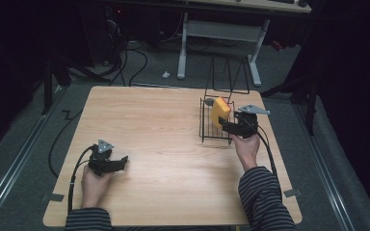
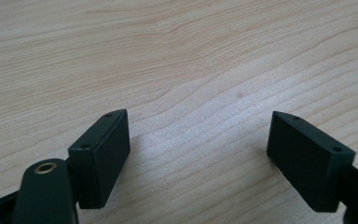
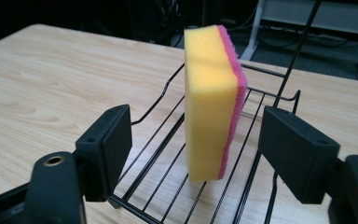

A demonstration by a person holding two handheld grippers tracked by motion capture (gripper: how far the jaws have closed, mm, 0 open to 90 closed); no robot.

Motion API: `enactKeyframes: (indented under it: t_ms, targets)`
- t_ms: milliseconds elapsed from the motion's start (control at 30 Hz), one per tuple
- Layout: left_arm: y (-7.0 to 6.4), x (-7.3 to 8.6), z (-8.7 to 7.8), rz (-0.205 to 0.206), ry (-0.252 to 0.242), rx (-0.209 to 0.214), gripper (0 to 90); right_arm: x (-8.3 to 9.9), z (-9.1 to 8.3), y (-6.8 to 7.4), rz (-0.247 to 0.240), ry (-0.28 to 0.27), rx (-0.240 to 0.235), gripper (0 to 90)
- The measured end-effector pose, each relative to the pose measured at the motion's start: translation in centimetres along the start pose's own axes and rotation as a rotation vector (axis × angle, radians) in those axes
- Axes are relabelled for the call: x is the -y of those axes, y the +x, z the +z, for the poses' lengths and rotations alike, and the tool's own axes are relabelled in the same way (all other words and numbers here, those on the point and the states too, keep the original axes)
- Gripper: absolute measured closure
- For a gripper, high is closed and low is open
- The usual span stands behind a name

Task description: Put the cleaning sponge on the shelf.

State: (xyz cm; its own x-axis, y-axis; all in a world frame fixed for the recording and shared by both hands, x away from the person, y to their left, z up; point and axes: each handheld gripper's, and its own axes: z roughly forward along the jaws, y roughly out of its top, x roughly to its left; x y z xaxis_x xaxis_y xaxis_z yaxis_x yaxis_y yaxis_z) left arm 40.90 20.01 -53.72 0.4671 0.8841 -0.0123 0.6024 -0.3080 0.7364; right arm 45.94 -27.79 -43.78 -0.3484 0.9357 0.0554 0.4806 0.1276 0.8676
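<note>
The left gripper lies low, held by the left hand, jaws spread wide and empty. The right gripper, held by the right hand on an outstretched striped-sleeved forearm, has its jaws apart too, gripping nothing.

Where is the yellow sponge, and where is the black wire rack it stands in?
sponge (image 3: 209, 107), right gripper view, on its yellow face.
wire rack (image 3: 165, 161), right gripper view, on a floor wire left of the sponge.
</note>
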Motion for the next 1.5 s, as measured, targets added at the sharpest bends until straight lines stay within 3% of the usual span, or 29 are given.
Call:
enactKeyframes:
  t_ms: [200, 333, 867, 1100, 1500]
  targets:
    - [0.0, 0.0, 0.0, 0.000, 0.000, 0.000, 21.8, 0.6, -1.3, -0.1, 0.011, -0.017, 0.004, 29.6]
    - [0.0, 0.0, 0.0, 0.000, 0.000, 0.000, 21.8, 0.7, -2.6, 0.0, 0.009, -0.067, -0.007, 34.1]
    - [0.0, 0.0, 0.0, 0.000, 0.000, 0.000, 21.8, 0.5, -5.4, 1.0, -0.021, -0.099, -0.047, 36.1]
    - [0.0, 0.0, 0.0, 0.000, 0.000, 0.000, 21.8, 0.4, -6.4, 1.4, -0.027, -0.082, -0.028, 37.7]
    - [0.0, 0.0, 0.0, 0.000, 0.000, 0.000, 21.8, 1.1, -9.0, 1.3, -0.025, -0.126, -0.033, 38.6]
